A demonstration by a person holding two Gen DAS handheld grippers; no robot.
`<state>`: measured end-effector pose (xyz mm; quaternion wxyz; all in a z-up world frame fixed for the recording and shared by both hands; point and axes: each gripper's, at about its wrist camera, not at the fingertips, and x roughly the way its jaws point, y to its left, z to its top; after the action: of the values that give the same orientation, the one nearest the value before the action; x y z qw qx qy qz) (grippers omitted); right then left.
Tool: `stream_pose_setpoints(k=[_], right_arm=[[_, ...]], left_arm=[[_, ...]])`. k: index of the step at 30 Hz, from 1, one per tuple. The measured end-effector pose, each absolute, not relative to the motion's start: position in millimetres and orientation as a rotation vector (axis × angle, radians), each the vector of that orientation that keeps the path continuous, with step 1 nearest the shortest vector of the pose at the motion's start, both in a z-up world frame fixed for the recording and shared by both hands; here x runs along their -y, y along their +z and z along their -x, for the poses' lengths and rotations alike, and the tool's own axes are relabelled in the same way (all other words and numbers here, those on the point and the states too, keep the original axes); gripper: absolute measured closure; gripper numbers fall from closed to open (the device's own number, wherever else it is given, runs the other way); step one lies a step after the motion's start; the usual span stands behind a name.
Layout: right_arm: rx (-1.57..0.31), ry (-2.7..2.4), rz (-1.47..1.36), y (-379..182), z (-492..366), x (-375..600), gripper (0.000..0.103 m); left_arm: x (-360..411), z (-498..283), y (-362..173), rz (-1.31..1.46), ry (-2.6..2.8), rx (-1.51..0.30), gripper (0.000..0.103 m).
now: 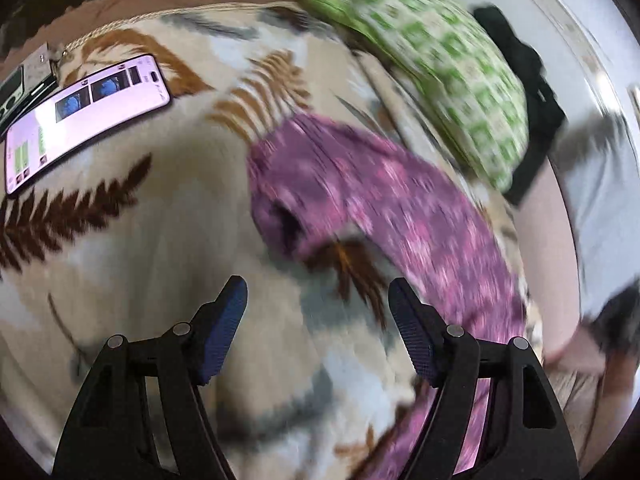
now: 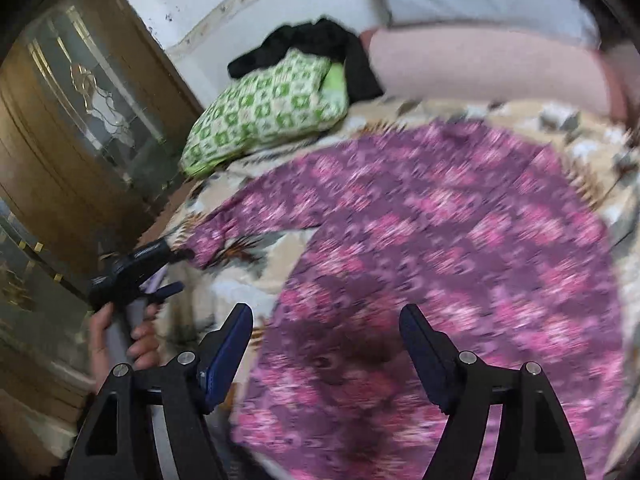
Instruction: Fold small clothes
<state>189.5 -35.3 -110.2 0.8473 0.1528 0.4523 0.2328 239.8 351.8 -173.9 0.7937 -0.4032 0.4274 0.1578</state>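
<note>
— What was underneath it all?
— A bed under a leaf-print blanket (image 1: 132, 216).
— And lying on it?
— A purple patterned garment (image 2: 440, 240) spread flat, a green checked pillow (image 2: 264, 112), a lit phone (image 1: 84, 120), black clothing (image 2: 304, 46).

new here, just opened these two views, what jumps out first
The purple patterned garment spread across the fern-print blanket dominates both views, one sleeve reaching toward the left gripper. Behind it a green checked pillow lies under a black cloth. A lit phone rests on the blanket at the left, and both grippers' jaws stand open and empty.
</note>
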Motion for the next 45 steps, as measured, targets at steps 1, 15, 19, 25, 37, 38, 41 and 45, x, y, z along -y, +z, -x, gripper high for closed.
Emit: stream_pose_setpoints(k=[1, 15, 19, 25, 37, 38, 41, 45], right_arm=[[-0.961, 0.49, -0.321, -113.3, -190.9, 33.7, 0.029], [-0.987, 0.439, -0.336, -116.8, -177.5, 46.4, 0.029], [-1.0, 0.43, -0.415, -122.0, -177.6, 66.8, 0.029], [-0.988, 0.364, -0.517, -125.8, -174.3, 112.4, 0.029], [-0.994, 0.425, -0.49, -128.2, -175.0, 95.3, 0.029], [-1.0, 0.43, -0.481, -129.9, -176.1, 91.6, 0.029], [-1.018, 0.44, -0.476, -135.2, -180.1, 84.5, 0.029], [-1.03, 0.438, -0.473, -137.2, -182.9, 82.0, 0.029]], left_arm=[[-357.4, -246.2, -176.0, 0.877, 0.336, -0.911, 0.03], [-310.9, -258.0, -99.9, 0.553, 0.24, -0.768, 0.102], [-237.2, -232.2, -48.8, 0.334, 0.07, -0.676, 0.102], [-158.4, -208.3, -42.6, 0.21, -0.139, -0.712, 0.102], [-331.3, -247.3, -155.5, 0.672, 0.319, -0.89, 0.043], [-344.6, -248.7, -160.1, 0.706, 0.337, -0.9, 0.043], [-374.3, -259.3, -171.9, 0.807, 0.365, -0.892, 0.043], [-381.7, -288.3, -171.9, 0.723, 0.429, -0.894, 0.056]])
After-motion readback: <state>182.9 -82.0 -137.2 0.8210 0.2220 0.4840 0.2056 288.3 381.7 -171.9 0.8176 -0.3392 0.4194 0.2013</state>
